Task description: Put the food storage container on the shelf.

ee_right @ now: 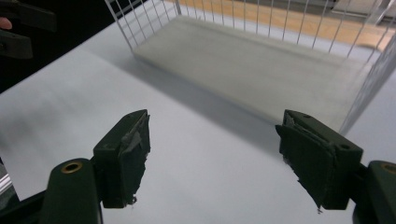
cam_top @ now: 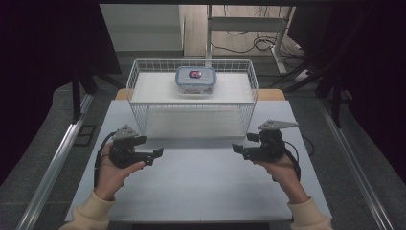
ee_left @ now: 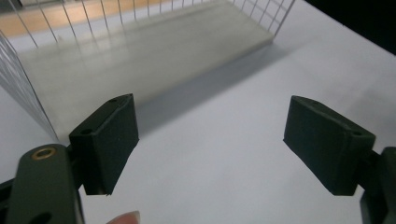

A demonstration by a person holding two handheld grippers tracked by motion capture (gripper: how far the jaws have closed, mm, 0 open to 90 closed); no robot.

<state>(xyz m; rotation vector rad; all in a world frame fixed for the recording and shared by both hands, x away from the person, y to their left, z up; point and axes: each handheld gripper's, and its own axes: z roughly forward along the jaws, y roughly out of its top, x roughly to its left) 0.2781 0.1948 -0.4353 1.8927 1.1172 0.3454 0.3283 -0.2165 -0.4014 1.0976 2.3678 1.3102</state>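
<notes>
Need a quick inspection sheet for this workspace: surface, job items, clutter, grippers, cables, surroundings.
Surface: pale table, bare in front.
Job's things: white wire rack at the table's far side; lidded clear container on its top shelf, something red inside.
Clutter: nothing seen.
Grippers: left gripper and right gripper both open, empty, held over the table facing each other.
Cables: one trailing from each gripper; more on the floor behind.
Surroundings: dark curtains at both sides, metal frame legs beyond.

No lettering, number or sign is legible anywhere.
</notes>
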